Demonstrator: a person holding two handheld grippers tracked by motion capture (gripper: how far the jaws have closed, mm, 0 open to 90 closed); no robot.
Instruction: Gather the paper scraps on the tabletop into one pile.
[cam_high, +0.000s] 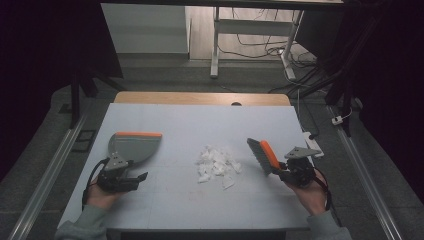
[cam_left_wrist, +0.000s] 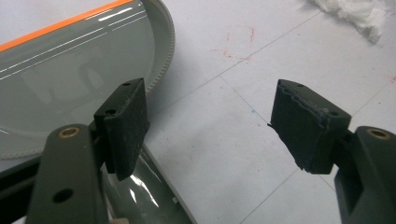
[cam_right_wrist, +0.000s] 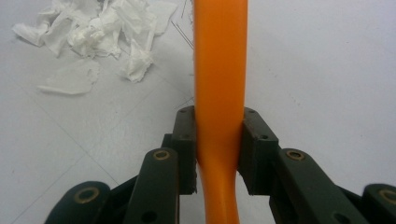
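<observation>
A grey dustpan (cam_high: 134, 146) with an orange front edge lies on the left of the table, and its glossy pan (cam_left_wrist: 70, 79) fills the upper left of the left gripper view. My left gripper (cam_high: 136, 171) rests just in front of it, open (cam_left_wrist: 210, 126), with only bare table between the pads; part of the pan's grey body runs under the left jaw. My right gripper (cam_high: 283, 170) is shut on the orange handle (cam_right_wrist: 219, 70) of a hand brush (cam_high: 264, 154), whose grey bristles point at the pile. A heap of torn white paper scraps (cam_high: 216, 163) lies mid-table.
The white table top (cam_high: 200, 125) has a wooden strip along its far edge. The paper scraps (cam_right_wrist: 93, 28) lie left of the brush handle and show at the top right corner (cam_left_wrist: 355, 11) of the left gripper view. A white desk frame (cam_high: 216, 45) and cables stand beyond.
</observation>
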